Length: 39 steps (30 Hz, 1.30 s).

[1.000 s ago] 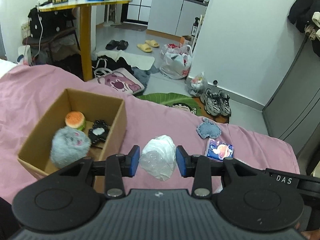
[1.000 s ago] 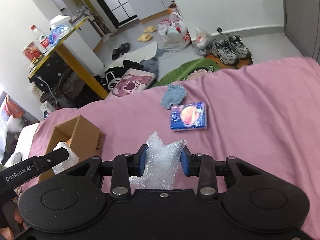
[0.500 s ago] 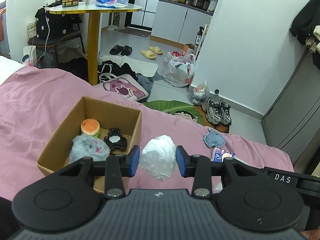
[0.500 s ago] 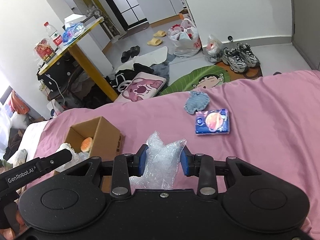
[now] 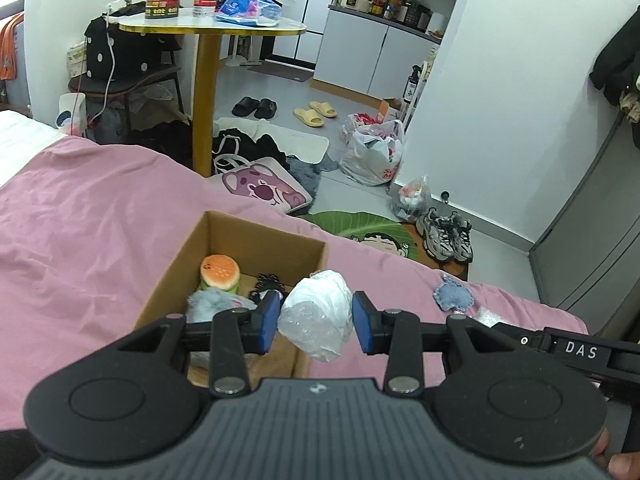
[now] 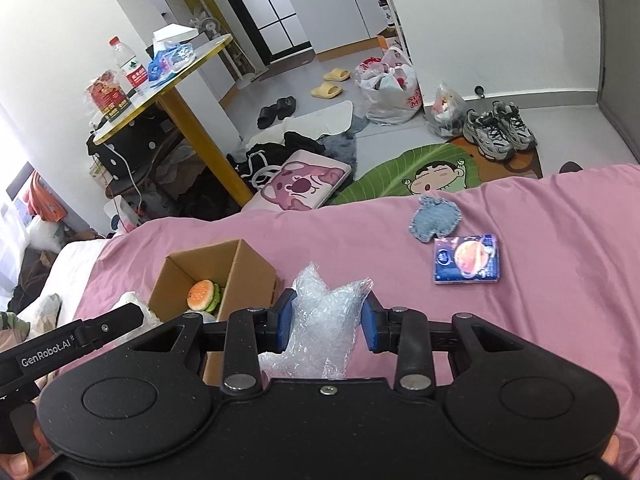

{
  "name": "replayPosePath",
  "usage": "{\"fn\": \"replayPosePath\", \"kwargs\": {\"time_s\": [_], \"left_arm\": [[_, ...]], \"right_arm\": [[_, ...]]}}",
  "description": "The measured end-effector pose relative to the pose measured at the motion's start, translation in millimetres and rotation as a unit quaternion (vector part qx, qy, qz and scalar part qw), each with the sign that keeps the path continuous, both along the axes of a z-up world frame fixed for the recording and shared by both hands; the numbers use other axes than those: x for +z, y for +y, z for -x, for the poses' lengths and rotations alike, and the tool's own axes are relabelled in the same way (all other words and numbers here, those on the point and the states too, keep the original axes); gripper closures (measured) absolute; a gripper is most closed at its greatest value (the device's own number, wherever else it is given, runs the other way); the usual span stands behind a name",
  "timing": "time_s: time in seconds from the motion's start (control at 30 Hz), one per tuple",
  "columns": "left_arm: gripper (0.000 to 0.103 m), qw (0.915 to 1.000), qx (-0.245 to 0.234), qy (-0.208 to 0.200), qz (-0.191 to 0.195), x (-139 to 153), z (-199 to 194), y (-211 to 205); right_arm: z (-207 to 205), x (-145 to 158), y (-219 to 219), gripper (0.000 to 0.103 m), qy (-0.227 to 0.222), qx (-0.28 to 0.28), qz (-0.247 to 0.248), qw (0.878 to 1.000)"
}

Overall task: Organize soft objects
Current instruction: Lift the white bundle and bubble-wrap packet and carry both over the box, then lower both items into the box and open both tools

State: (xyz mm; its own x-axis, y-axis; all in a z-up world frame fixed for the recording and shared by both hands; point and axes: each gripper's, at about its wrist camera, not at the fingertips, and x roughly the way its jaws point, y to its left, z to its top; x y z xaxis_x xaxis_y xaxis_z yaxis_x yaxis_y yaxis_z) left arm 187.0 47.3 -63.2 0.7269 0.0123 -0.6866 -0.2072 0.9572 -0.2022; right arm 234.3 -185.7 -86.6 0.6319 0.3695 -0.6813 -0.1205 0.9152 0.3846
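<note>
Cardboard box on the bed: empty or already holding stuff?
Partly filled. The cardboard box holds a burger toy, a grey plush and a black item.

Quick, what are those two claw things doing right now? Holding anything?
Left gripper: closed on a white plastic bag wad, near the cardboard box.
Right gripper: closed on a piece of bubble wrap.

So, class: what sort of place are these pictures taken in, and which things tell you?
Probably a small lived-in studio flat: a bed with a pink sheet, kitchen cabinets beyond, and sneakers on the floor.
</note>
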Motion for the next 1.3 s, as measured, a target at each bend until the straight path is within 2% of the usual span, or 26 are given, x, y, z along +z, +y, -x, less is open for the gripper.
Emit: {"fn": "replayPosePath", "kwargs": {"time_s": [0.3, 0.67, 1.13, 1.3], "left_arm": [[0.065, 0.9997, 0.017, 0.003, 0.014, -4, -2, 29], [0.065, 0.9972, 0.042, 0.039, 0.048, -29, -5, 67], [0.063, 0.9933, 0.063, 0.072, 0.064, -54, -16, 86], [0.06, 0.9892, 0.072, 0.082, 0.098, -60, -18, 100]], "right_arm": [[-2, 6, 31, 0.069, -0.006, 0.016, 0.011, 1.0], [-9, 9, 72, 0.069, -0.016, 0.04, 0.032, 0.999], [-22, 8, 122, 0.069, -0.012, 0.065, 0.052, 0.996], [-29, 8, 136, 0.069, -0.01, 0.07, 0.058, 0.996]]}}
